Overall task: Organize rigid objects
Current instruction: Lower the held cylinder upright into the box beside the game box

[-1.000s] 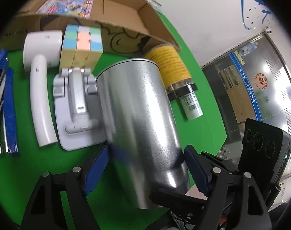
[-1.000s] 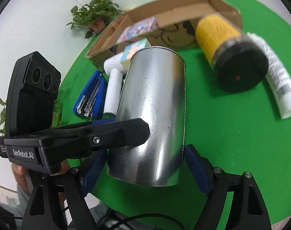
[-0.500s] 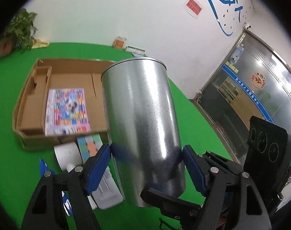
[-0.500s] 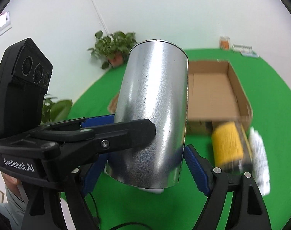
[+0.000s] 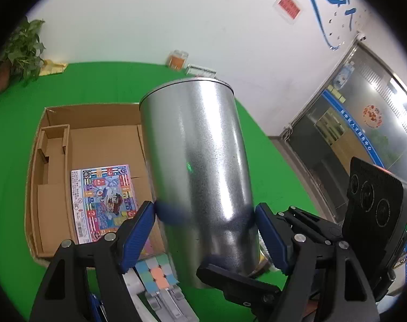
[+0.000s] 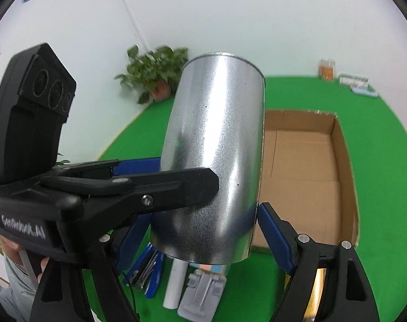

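A tall silver metal cylinder [image 5: 200, 177] [image 6: 217, 155] hangs above the green table, held from two sides. My left gripper [image 5: 204, 233] is shut on its lower part, both blue pads pressed to the metal. My right gripper [image 6: 203, 241] is shut on the same cylinder from the opposite side. One black finger of the other gripper crosses each wrist view low on the cylinder. Beyond it lies an open cardboard box [image 5: 96, 139] [image 6: 345, 174] with a colourful booklet [image 5: 104, 201] flat inside on its left.
Below the cylinder on the green table [image 5: 270, 161] lie a pastel puzzle cube [image 5: 157, 271], a grey folding stand [image 6: 200, 292], a white tube [image 6: 175, 284] and a blue stapler [image 6: 147, 271]. A yellow canister [image 6: 319, 281] shows behind the right finger. A potted plant [image 6: 155, 69] stands far left.
Both grippers have risen with the cylinder, lifting it off the table items and toward the box. The box interior has come into full view.
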`<state>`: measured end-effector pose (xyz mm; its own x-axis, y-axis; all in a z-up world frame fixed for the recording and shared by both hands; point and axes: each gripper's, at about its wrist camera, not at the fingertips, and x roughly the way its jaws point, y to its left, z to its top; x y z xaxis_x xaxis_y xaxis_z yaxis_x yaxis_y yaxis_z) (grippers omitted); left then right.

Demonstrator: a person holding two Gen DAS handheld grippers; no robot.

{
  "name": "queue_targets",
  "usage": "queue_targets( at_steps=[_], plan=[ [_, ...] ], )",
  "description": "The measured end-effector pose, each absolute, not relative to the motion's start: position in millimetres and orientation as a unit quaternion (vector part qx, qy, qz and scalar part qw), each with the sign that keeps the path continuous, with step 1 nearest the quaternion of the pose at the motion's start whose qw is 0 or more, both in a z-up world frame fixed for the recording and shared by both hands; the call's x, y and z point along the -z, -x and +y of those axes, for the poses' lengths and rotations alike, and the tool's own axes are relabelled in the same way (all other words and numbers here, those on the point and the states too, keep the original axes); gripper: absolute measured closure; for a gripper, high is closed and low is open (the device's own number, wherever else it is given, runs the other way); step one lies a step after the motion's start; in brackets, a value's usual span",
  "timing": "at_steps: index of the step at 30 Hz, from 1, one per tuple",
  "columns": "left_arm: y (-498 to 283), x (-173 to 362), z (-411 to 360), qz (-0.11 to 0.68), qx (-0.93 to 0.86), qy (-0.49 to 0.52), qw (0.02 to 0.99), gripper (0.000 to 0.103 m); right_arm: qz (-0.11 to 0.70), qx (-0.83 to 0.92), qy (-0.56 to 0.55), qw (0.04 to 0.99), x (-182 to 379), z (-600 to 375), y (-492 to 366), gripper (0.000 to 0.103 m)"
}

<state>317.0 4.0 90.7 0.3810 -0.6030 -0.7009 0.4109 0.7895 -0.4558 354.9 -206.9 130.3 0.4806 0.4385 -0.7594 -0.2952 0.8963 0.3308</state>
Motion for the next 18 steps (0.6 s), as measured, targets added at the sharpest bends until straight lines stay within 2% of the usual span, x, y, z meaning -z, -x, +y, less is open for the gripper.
queue_targets(
  at_steps=[6,18],
  plan=[
    [-365,-35,-4,0.527,0.293,0.121,0.788,0.027,0.528,-0.215,-0.110,0.814,-77,-215,-413,0.023],
    [-396,53,-20,0.620,0.281,0.141,0.719,0.027,0.610,-0.186,-0.128,0.760,21,-224,-451,0.023]
  ],
)
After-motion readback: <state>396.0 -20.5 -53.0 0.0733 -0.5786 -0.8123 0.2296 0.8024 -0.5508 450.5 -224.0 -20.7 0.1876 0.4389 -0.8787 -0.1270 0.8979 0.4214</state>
